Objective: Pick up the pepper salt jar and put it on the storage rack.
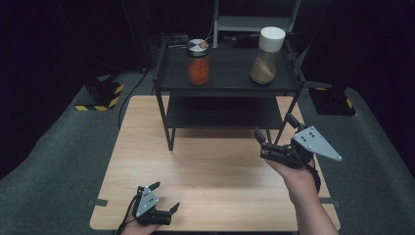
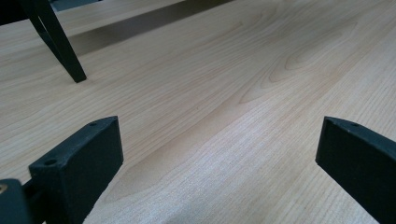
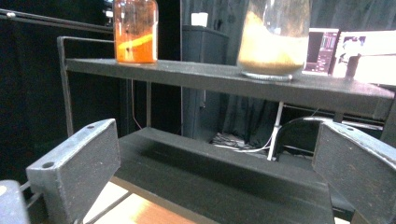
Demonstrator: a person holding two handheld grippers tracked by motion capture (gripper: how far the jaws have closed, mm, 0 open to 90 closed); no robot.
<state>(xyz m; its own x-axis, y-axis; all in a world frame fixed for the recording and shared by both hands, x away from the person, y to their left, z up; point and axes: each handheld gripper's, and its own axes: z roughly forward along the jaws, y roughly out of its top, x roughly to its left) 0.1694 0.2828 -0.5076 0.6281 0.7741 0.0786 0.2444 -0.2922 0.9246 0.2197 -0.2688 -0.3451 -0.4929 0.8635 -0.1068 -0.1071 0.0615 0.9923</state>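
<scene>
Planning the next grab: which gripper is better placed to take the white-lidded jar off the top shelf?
Probably right. The right gripper is raised, open, beside the rack's right front leg, facing the white-lidded jar. The left gripper sits low at the table's near edge, pointed at bare wood.

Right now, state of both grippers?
Left gripper: open, empty, low over the table.
Right gripper: open, empty, in front of the shelf.
</scene>
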